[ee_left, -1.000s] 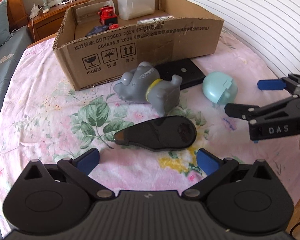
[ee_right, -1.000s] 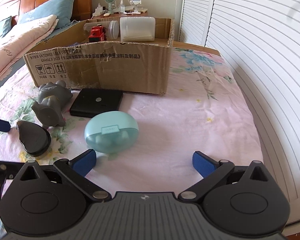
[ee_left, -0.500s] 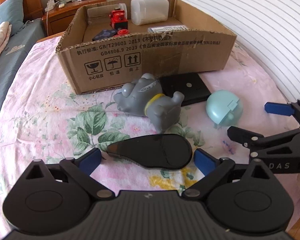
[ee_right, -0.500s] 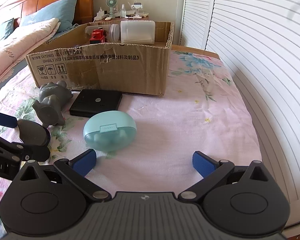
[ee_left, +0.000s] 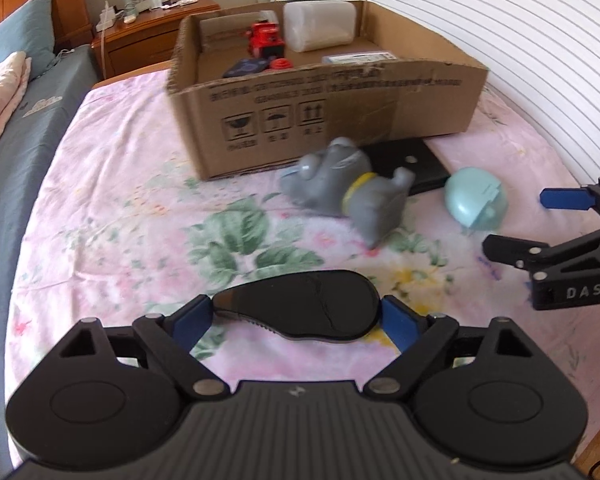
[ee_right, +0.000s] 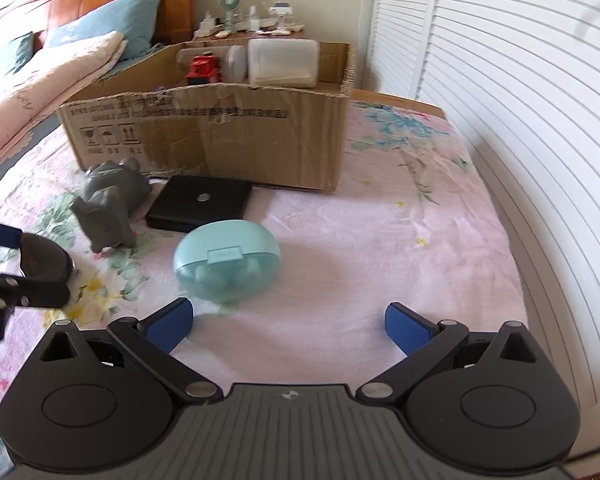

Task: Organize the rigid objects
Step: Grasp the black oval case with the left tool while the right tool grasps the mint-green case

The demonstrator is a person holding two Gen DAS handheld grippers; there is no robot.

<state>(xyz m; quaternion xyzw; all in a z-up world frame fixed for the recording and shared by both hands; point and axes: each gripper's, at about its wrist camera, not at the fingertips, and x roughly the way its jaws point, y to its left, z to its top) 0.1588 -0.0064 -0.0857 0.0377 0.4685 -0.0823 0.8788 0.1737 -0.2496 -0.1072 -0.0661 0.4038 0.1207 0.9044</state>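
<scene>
Black oval case [ee_left: 300, 306] lies flat on bedspread [ee_left: 112, 200], near side, between spread pads of left gripper [ee_left: 296, 318], not yet pinched. Looks stiff, glossy, prob. slippery; grip across long ends. Right gripper [ee_right: 290, 326] wide apart, empty, w/ teal case [ee_right: 227, 259] just beyond.

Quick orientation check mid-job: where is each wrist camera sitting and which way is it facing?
Left wrist: low over the floral bedspread, facing the brown cardboard box; its own left gripper brackets the flat black oval case, and the right gripper enters at right.
Right wrist: to the right, facing the box from the mint-green earbud case side; its open right gripper shows below, the left gripper at the left edge.
Shared: box, grey toy elephant, black square box, both cases.
</scene>
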